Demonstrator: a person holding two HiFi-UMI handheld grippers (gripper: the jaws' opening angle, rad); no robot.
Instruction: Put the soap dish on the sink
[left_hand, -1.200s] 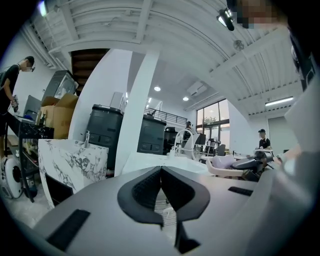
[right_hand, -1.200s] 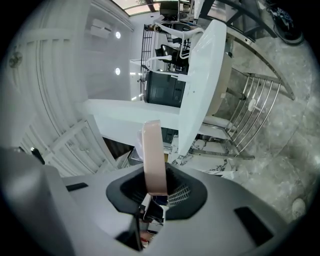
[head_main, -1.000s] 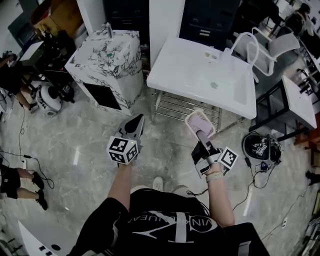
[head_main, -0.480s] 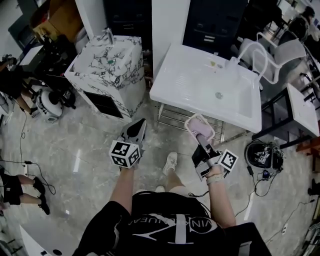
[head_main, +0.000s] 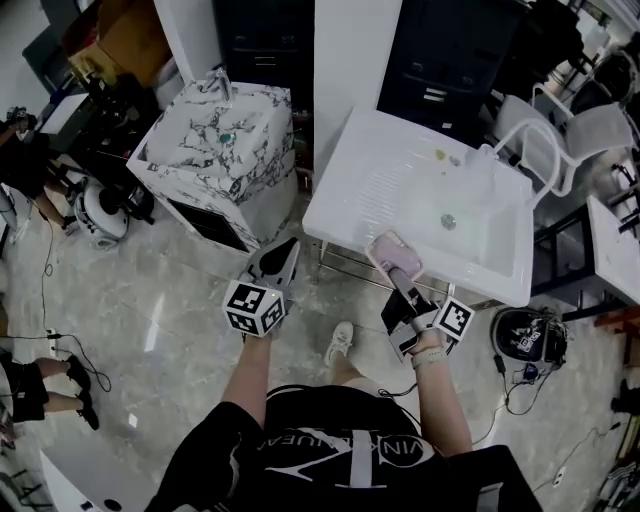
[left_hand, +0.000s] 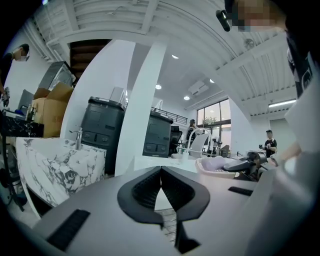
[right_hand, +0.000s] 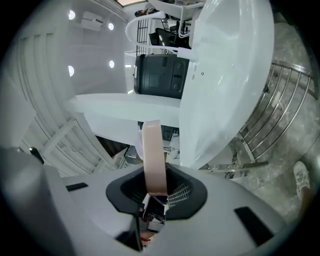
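The pink soap dish (head_main: 393, 253) with a white rim hangs at the front edge of the white sink (head_main: 420, 195). My right gripper (head_main: 402, 281) is shut on the dish's near end. In the right gripper view the dish (right_hand: 152, 155) stands edge-on between the jaws of that gripper (right_hand: 154, 192), with the sink (right_hand: 225, 85) close on the right. My left gripper (head_main: 288, 248) is shut and empty, left of the sink's front corner. In the left gripper view its jaws meet at the tips (left_hand: 161, 172), and the dish (left_hand: 215, 164) shows to the right.
A marble-patterned sink cabinet (head_main: 215, 140) stands to the left of the white sink. A metal rack (head_main: 345, 262) sits under the white sink. On the floor to the right lies a helmet (head_main: 527, 335). White chairs (head_main: 560, 140) stand behind. The person's shoe (head_main: 340, 342) is below.
Both grippers have moved forward toward the white sink. The soap dish, still held, has gone from in front of the rack to the sink's front edge.
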